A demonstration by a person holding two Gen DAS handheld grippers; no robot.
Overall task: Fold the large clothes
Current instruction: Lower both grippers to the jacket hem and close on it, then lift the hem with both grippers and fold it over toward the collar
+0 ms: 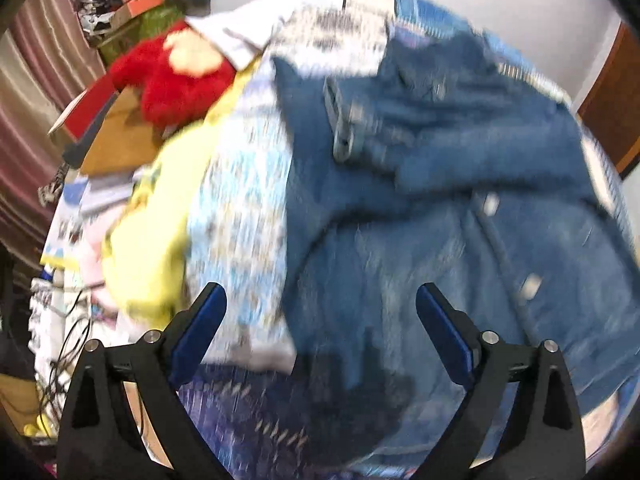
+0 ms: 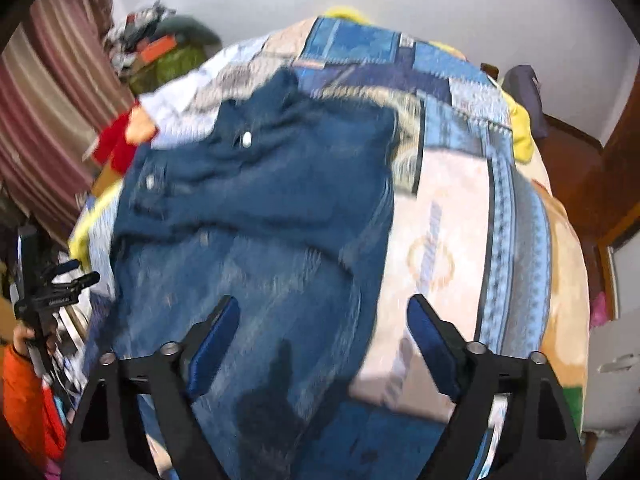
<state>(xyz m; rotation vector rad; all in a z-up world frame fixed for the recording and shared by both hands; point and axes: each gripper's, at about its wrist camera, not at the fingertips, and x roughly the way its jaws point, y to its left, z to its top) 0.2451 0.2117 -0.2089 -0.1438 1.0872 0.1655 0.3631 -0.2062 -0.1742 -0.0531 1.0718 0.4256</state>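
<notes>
A blue denim jacket (image 1: 440,184) lies spread and partly folded on a patterned bedspread (image 1: 240,200); its white buttons show. It also shows in the right wrist view (image 2: 256,216). My left gripper (image 1: 320,300) is open and empty, above the jacket's near left edge. My right gripper (image 2: 322,312) is open and empty, above the jacket's near right edge where it meets the bedspread (image 2: 452,208). The left gripper (image 2: 76,274) also appears at the far left of the right wrist view, held by a hand in an orange sleeve. Both views are motion-blurred.
A red plush toy (image 1: 180,80) and cardboard boxes (image 1: 116,140) lie at the bed's far left. A yellow cloth (image 1: 152,248) lies left of the jacket. Striped curtains (image 2: 52,92) hang on the left. A wooden door (image 2: 616,184) stands at the right. Cables (image 1: 68,344) hang off the bed's left side.
</notes>
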